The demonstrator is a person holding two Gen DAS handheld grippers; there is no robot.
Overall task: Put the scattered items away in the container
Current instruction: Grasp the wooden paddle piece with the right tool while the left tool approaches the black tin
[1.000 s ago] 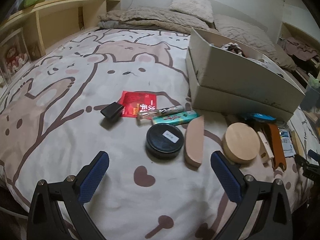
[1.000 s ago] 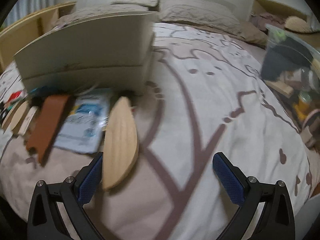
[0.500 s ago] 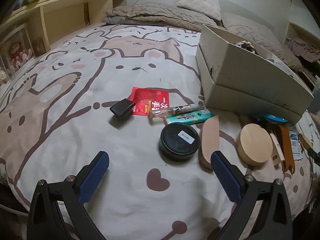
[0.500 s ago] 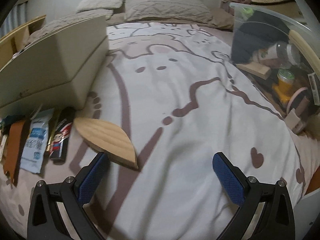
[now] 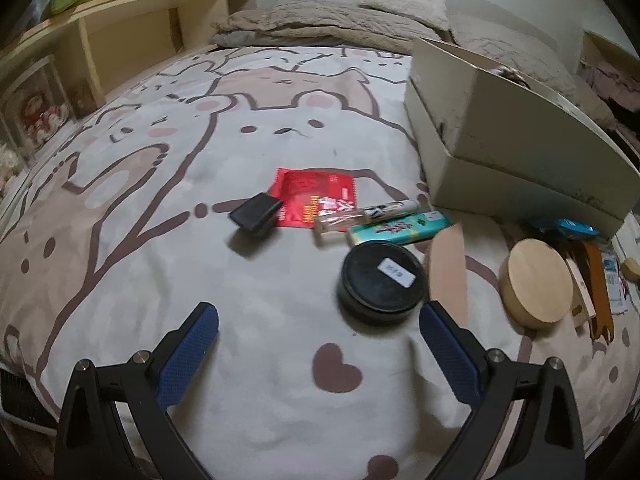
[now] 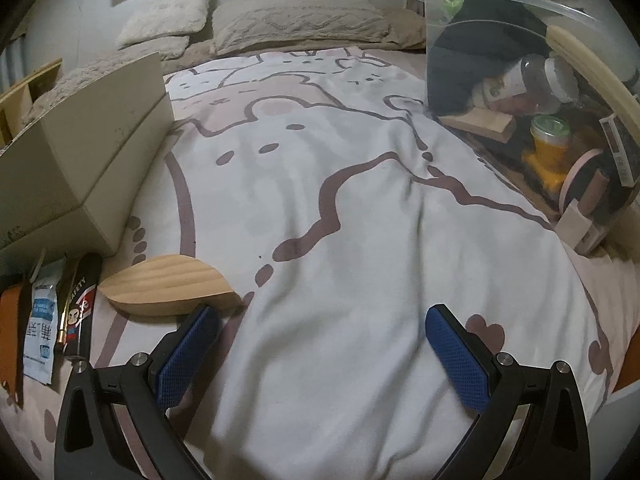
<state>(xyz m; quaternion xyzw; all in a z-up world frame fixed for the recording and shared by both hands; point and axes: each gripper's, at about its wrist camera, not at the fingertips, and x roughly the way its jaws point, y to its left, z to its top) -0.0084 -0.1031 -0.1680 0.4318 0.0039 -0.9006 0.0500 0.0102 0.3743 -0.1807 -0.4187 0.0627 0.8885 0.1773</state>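
Note:
A beige cardboard box (image 5: 516,156) sits on the bed at the right; it also shows in the right wrist view (image 6: 76,152). In front of it lie a black round tin (image 5: 380,280), a pink oval piece (image 5: 448,272), a round wooden lid (image 5: 536,284), a green tube (image 5: 400,228), a clear vial (image 5: 364,216), a red packet (image 5: 316,196) and a small black case (image 5: 256,212). My left gripper (image 5: 320,348) is open and empty, just short of the tin. My right gripper (image 6: 320,352) is open and empty, beside a leaf-shaped wooden dish (image 6: 168,290).
A clear plastic bin (image 6: 532,92) full of jars and oddments stands at the right bed edge. A brown tool (image 5: 598,292), a white sachet (image 6: 40,320) and a black packet (image 6: 80,300) lie by the box. Pillows (image 6: 296,20) lie at the head; wooden shelving (image 5: 100,48) at the left.
The left gripper has drifted left and back, so the items sit further right in its view. The right gripper has swung right, away from the box and wooden dish, toward the plastic bin.

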